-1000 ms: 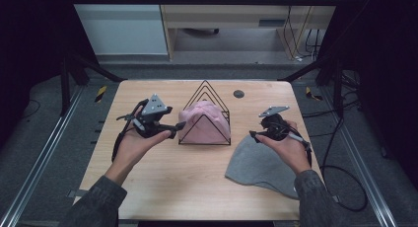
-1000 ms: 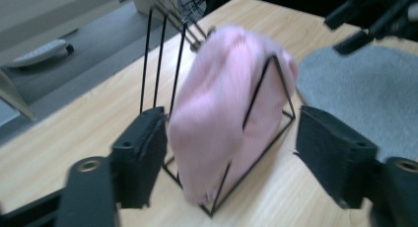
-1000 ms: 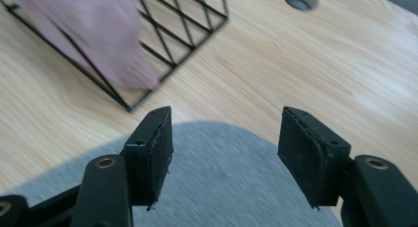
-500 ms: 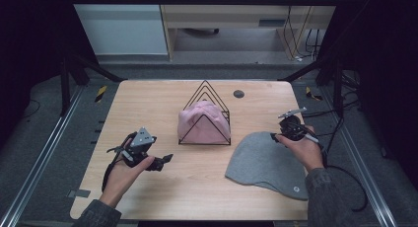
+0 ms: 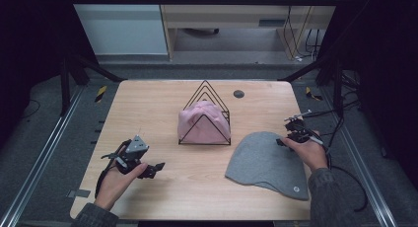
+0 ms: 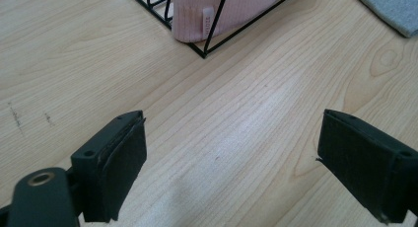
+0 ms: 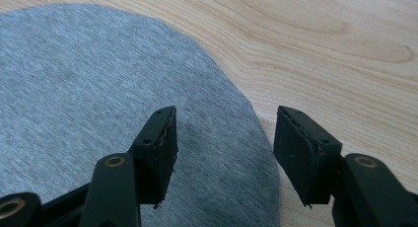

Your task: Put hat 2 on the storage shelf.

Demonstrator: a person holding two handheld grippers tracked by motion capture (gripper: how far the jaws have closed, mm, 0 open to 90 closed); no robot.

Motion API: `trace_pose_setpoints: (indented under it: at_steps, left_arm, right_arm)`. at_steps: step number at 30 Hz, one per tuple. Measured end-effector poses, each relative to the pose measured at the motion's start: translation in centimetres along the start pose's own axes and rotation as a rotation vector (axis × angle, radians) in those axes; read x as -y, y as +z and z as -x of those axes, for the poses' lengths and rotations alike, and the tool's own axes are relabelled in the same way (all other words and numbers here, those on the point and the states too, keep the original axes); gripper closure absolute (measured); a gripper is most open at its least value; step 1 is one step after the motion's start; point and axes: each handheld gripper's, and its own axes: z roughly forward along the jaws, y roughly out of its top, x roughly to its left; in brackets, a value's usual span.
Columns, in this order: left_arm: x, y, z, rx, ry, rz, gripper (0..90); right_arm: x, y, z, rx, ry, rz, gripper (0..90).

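A pink knitted hat sits inside a black wire rack at mid-table; its label end and the rack's corner show in the left gripper view. My left gripper hovers low over bare wood at the near left, jaws wide open with nothing between them, having widened in the last second. A grey hat lies flat at the right. My right gripper is at its far right edge. Its jaws have just been opening and straddle the grey hat's rim without pressing it.
A small dark round disc lies near the table's far edge. The wooden tabletop has bare room left of the rack. Cables trail off the right edge. A yellow-and-black tool lies on the floor at the left.
My left gripper has left the rack and come down toward the near left of the table. My right gripper has shifted right and lower, to the grey hat's far right edge.
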Motion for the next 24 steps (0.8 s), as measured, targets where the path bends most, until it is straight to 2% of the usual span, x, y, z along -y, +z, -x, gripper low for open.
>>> trace_pose_setpoints:
  at_steps: [12,19,24]
  left_arm:
    - [0.26,-0.02,-0.15,-0.002,0.002,-0.011,11.3]
    - [0.23,0.12,0.01,-0.001,0.012,-0.021,11.4]
    - [0.21,0.14,0.1,-0.005,0.019,-0.024,11.4]
  right_arm:
    - [0.34,0.65,0.16,-0.009,-0.006,-0.028,42.1]
    - [0.47,0.46,0.17,-0.012,-0.031,-0.027,53.8]
    - [0.46,0.37,-0.17,-0.014,-0.055,-0.026,67.9]
